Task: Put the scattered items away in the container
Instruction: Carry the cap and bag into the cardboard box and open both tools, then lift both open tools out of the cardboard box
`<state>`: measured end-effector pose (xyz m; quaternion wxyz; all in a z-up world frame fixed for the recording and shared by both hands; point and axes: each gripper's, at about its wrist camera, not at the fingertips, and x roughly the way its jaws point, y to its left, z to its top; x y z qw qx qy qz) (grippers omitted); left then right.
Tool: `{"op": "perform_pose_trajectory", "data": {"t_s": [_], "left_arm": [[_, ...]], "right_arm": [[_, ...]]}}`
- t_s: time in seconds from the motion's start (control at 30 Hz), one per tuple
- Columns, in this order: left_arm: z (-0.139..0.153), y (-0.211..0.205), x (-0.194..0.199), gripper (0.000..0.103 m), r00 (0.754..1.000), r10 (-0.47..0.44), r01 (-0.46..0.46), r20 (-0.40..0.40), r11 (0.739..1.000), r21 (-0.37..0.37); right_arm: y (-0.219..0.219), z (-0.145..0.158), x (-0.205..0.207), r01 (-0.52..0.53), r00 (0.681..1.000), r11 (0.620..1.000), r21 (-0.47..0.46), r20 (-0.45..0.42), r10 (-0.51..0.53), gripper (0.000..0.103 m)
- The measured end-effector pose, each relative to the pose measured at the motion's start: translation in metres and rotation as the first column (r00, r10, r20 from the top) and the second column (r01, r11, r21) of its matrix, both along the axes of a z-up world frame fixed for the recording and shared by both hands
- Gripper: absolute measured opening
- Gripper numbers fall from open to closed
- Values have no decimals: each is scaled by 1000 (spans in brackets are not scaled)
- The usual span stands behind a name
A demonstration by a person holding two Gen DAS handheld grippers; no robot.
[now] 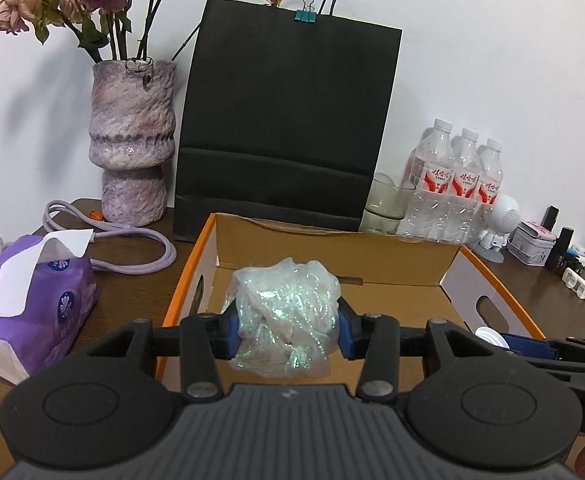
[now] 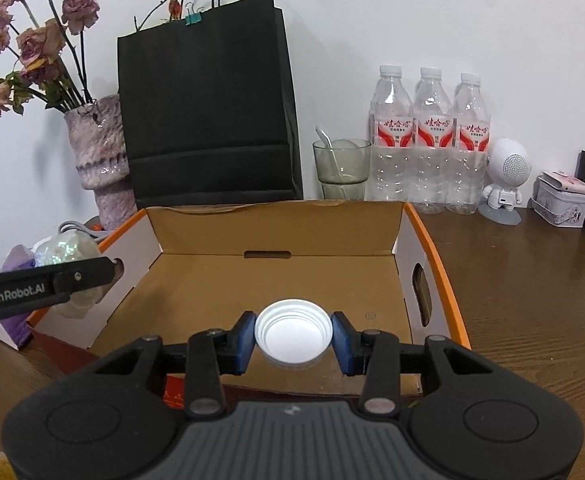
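On a dark wooden table (image 2: 512, 264) against a white wall sits the open orange-rimmed cardboard box (image 2: 276, 276). Over its floor, the right gripper (image 2: 292, 338) clamps a white ribbed plastic lid (image 2: 292, 334). At the box's left wall, the left gripper (image 1: 286, 332) holds a crumpled iridescent plastic bag (image 1: 286, 316) between its pads. Behind the box stands a black paper bag (image 2: 208, 112).

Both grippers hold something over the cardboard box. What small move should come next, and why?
Probably let go with the left gripper: its crumpled plastic bag already hangs over the box floor. The right gripper, holding the white lid, could release next.
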<state>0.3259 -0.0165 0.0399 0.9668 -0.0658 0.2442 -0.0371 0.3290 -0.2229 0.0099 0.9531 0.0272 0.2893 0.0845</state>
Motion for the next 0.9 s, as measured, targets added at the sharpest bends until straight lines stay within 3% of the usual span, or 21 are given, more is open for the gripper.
{"op": "perform_pose_trajectory", "data": {"t_s": [0.07, 0.1, 0.17, 0.9], "left_arm": [[1, -3, 0, 85, 1000, 4, -4, -16, 1000, 17], [3, -5, -1, 103, 1000, 7, -7, -13, 1000, 28], [7, -10, -5, 103, 1000, 14, -14, 11, 998, 62], [14, -11, -13, 103, 1000, 4, -5, 21, 999, 35]], "right_arm": [[0, 1, 0, 2, 1000, 1000, 2, -7, -2, 43], [-1, 2, 0, -3, 1000, 1000, 3, -11, 3, 50], [-2, 4, 0, -4, 1000, 1000, 8, -17, 4, 103], [-3, 17, -8, -8, 1000, 1000, 2, 21, 8, 103]]}}
